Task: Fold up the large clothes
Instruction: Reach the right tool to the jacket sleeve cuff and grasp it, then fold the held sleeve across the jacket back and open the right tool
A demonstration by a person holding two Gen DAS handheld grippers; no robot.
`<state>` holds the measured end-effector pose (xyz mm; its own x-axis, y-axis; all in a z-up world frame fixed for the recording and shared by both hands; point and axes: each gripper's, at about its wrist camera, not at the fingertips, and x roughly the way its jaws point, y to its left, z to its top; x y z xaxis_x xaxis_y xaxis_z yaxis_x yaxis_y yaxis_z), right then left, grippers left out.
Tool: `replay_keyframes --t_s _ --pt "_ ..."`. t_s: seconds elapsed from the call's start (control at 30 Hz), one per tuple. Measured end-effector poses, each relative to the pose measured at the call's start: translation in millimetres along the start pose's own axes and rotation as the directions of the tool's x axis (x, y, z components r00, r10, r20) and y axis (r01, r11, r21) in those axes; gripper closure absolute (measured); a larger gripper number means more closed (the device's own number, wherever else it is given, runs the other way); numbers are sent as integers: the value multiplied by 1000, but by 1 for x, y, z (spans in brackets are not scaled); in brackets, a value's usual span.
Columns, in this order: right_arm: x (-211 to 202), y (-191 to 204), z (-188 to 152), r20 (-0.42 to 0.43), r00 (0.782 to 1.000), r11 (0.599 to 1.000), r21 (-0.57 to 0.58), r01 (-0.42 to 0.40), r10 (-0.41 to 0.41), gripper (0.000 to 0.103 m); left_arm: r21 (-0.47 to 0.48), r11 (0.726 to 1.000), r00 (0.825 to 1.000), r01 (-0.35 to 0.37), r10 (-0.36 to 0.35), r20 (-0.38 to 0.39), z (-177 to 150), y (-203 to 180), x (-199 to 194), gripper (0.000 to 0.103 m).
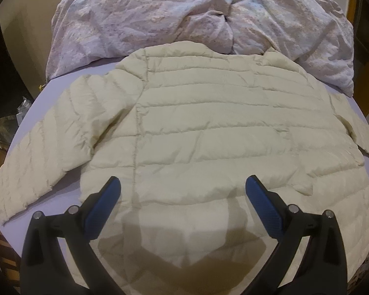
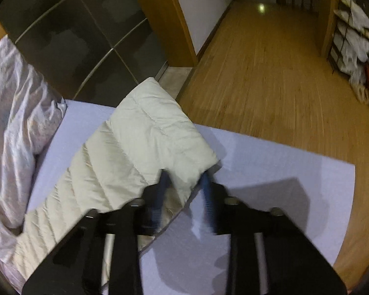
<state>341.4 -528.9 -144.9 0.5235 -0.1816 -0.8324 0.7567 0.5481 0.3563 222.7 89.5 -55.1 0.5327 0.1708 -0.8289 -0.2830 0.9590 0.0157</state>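
- Left wrist view: cream quilted jacket lies spread flat on the bed, back panel up, both sleeves out to the sides.
- Right wrist view: the right sleeve runs across the lavender sheet, its cuff end reaching the bed's edge.
- Right claw: blue pads drawn close at the cuff's lower corner, the quilted edge between them; judged a grip on the sleeve, though blur softens the contact.
- Left claw: jaws wide apart, holding nothing, hovering over the jacket's lower hem.
- Progress: early. No fold shows in the body; the left sleeve lies untouched. Sleeves inward, then body folds, appear to remain.
- Surroundings: crumpled floral duvet heaped just beyond the collar, touching it, limiting room on that side.
- Further out: wooden floor, dark wardrobe doors, cluttered shelf well apart.
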Motion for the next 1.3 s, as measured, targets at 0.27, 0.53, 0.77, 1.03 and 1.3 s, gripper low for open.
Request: replay_keyframes --t_s 0.27,0.53,0.77,1.03,1.3 --pt "-18 31 -7 25 993 987 -119 -108 112 96 5 998 997 -67 67 35 3 13 -4 2" --pt "-73 124 -48 -24 920 853 -366 -373 392 96 -49 997 997 -63 64 39 2 36 -5 2" --pt "-115 209 -119 -176 830 653 -540 -530 529 96 -82 995 996 -51 56 63 -1 51 -15 2" --pt "-123 260 -203 -347 792 525 -605 -599 503 96 -90 988 987 -122 130 94 -6 65 -21 2" --pt "-115 289 -280 -511 748 443 -603 -663 424 96 -103 982 971 -156 172 166 -13 83 -30 2"
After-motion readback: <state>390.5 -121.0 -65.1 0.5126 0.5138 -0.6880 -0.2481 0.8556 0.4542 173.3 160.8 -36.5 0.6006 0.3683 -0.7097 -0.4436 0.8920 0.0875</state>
